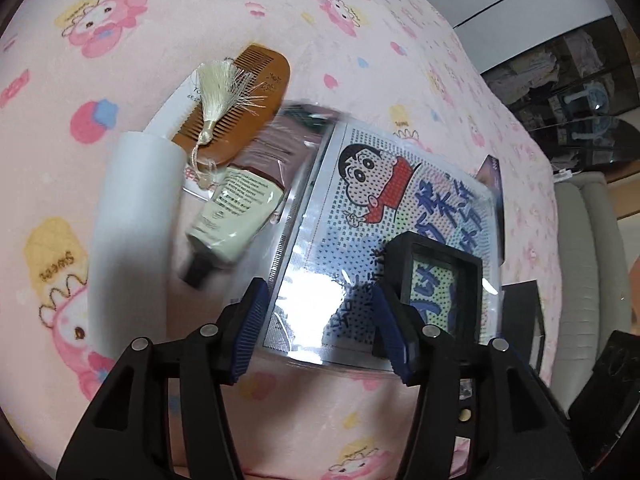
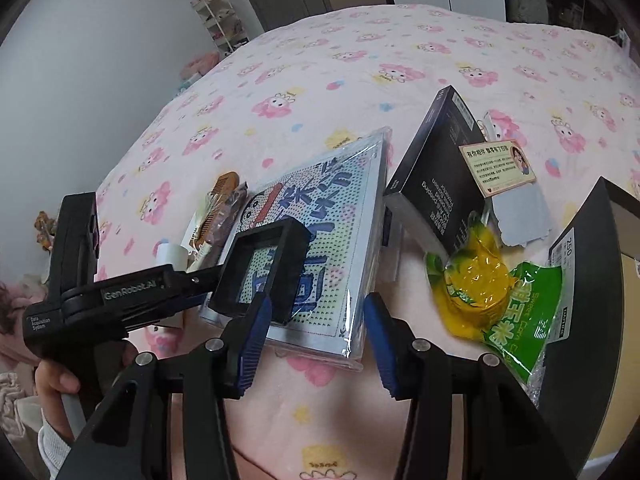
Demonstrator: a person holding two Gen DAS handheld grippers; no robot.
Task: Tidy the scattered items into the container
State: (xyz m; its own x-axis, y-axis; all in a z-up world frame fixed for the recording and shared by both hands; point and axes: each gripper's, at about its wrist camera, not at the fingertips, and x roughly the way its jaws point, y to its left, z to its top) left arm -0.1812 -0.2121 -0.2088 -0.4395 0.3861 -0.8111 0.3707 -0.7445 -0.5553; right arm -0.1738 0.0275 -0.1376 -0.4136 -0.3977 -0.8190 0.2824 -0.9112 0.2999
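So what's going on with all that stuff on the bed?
A person is tidying things on a pink cartoon blanket, with a gripper in each hand. The left gripper is open, and a black square frame sits by its right finger, on top of a plastic-wrapped cartoon picture kit. The right gripper is open too, at the kit's near edge. A wooden comb, a hand cream tube and a sweet corn packet lie loose on the blanket.
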